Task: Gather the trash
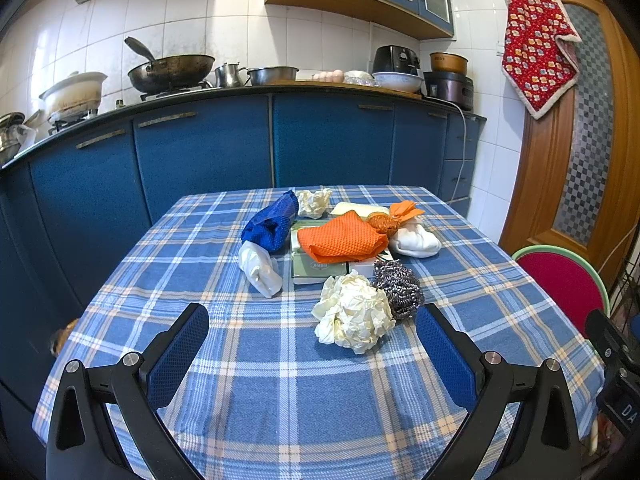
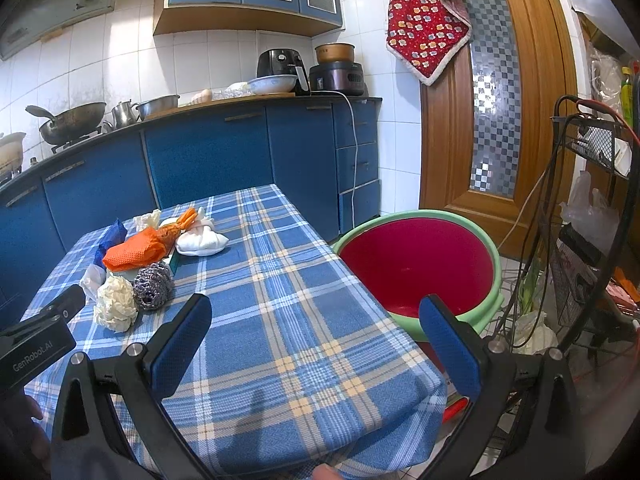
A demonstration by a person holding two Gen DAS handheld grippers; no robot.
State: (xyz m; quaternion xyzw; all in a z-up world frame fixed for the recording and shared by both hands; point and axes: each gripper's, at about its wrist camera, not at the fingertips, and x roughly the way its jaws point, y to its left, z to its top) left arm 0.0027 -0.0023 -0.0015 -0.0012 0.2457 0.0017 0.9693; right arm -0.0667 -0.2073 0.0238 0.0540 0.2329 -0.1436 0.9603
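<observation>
1. The left gripper is wide open and holds nothing; its fingers hang above the checked tablecloth.
2. Just ahead of its right finger lies a crumpled paper ball, touching a steel scourer behind it.
3. Farther ahead are an orange cloth, a blue cloth and a second paper ball.
4. The right gripper is open too and empty; beyond its right finger stands a red basin.

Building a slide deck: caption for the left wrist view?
Open left gripper hovers over a plaid table, facing crumpled paper beside a steel scourer.
</observation>
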